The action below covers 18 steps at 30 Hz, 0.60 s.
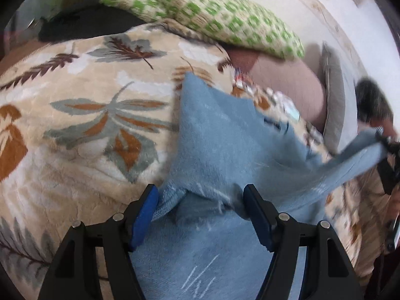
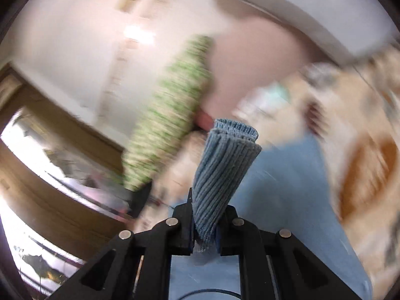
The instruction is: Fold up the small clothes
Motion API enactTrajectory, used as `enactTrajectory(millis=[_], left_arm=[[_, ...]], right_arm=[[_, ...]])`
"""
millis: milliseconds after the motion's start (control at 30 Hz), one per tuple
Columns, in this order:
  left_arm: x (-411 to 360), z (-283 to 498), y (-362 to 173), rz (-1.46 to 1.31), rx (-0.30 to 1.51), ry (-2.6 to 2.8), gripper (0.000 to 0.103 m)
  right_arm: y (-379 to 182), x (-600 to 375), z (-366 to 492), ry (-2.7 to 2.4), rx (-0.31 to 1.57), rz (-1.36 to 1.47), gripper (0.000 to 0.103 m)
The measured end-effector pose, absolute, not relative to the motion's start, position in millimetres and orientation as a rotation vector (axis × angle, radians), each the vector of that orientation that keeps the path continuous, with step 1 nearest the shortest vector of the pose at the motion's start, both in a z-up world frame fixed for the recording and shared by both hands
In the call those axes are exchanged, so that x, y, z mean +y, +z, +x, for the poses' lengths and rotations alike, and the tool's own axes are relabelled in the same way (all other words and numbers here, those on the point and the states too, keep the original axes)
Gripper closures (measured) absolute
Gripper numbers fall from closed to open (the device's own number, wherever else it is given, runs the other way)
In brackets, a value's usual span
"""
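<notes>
A light blue fleece garment (image 1: 220,145) lies on a beige leaf-print blanket (image 1: 82,105). My left gripper (image 1: 201,200) is open, its blue-padded fingers either side of a bunched fold of the garment at its near edge. My right gripper (image 2: 205,222) is shut on the garment's ribbed cuff (image 2: 222,170), which sticks up between the fingers. In the left wrist view the right gripper (image 1: 386,147) holds that sleeve end lifted at the far right, the cloth stretched toward it.
A green-and-cream checked pillow (image 1: 200,12) and a pink cushion (image 1: 287,80) lie at the back of the bed. Small packets (image 1: 275,97) lie beside the garment. A white wall and wooden door frame (image 2: 50,175) show in the blurred right wrist view.
</notes>
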State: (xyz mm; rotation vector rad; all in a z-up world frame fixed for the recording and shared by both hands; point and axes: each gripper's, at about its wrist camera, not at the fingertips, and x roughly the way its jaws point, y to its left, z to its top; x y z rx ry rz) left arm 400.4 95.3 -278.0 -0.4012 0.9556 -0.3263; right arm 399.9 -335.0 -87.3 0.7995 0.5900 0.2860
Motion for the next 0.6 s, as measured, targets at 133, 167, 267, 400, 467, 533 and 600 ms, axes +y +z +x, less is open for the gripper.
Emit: enactTrajectory(millis=[133,167,267,400,467,533,600], left_arm=[[107.2,397.0,-269.0,-0.497,0.828,-0.230,0.032],[108.4,395.5,-267.5,-0.509,0.800,-0.212,0.032],[101.6,395.2,-265.7,-0.469,0.787,-0.186,0.032],[83.9,395.4,-265.3,-0.374,0.813,-0.211,0.032],[78.2,395.9,-266.8,-0.352,0.833,-0.228,0.032],[73.6,393.6,-267.8,-0.346,0.846,-0.239,0.032],[69.1,391.5,-266.2,-0.348,0.845,-0.250,0.032]], right_arm=[[-38.5,-311.9,426.2,0.434,0.344,0.753,0.091],[-37.9,-309.7,428.6,0.458,0.296,0.740,0.091],[-83.1,-319.0,454.6,0.450,0.342,0.754,0.090],[-192.3,-368.2,438.3,0.136,0.660,0.803,0.087],[-219.7,-383.0,410.0,0.084,0.729,0.788,0.086],[-237.4,-391.4,373.1,0.057,0.792,0.771,0.079],[-238.4,-390.6,349.7,0.027,0.830,0.724,0.063]])
